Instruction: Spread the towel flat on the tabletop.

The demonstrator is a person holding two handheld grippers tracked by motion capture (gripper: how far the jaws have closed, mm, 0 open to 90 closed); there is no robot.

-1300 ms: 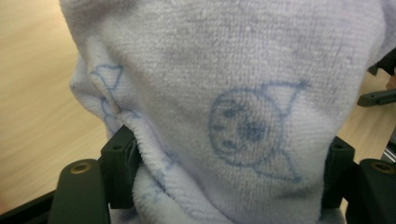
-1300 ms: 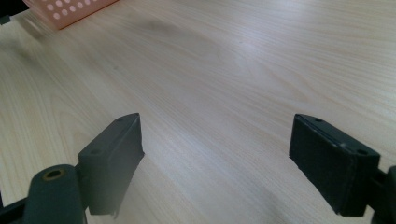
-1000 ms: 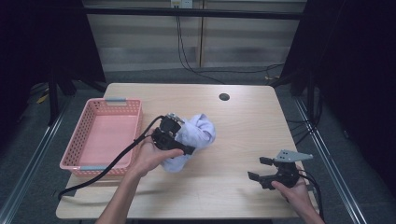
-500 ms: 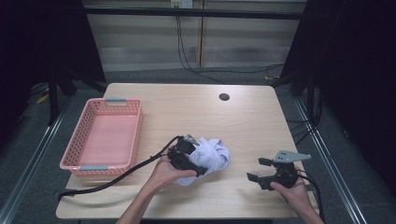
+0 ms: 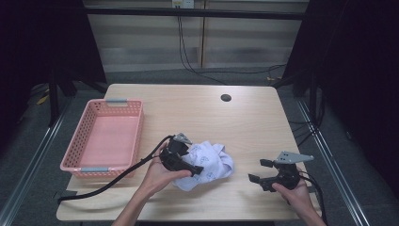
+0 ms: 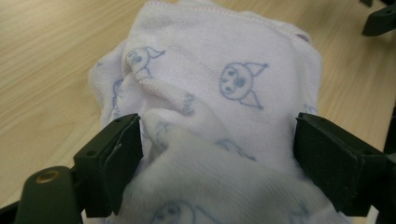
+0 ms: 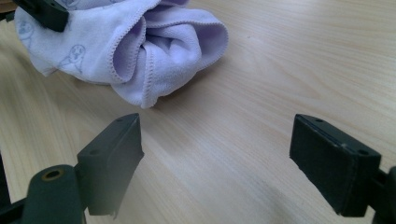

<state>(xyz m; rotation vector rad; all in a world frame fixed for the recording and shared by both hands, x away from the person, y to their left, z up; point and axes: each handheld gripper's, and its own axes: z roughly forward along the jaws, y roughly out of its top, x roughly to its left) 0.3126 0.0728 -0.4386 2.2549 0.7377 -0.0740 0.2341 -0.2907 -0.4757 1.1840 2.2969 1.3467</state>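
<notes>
Towel (image 5: 207, 165) and left gripper (image 5: 197, 170) have shifted away from the pink basket (image 5: 77, 165) toward the near table edge since the earlier frame. Towel now lies bunched on the table (image 5: 244, 122), right of the basket. Left jaws have just been opening; cloth sits between them, pads wide and not squeezing. Right gripper (image 5: 258, 171) waits open, empty, further right. Looks like a release step. Next: back the left gripper off, re-grab a towel corner.

Cloth (image 5: 207, 165): small towel, white to pale lilac, printed with blue cartoon faces, stitched hem. Crumpled in a loose heap, folds bunched, one rolled edge open. Lies on the wooden table at 6 o'clock of its centre, near the front edge.
</notes>
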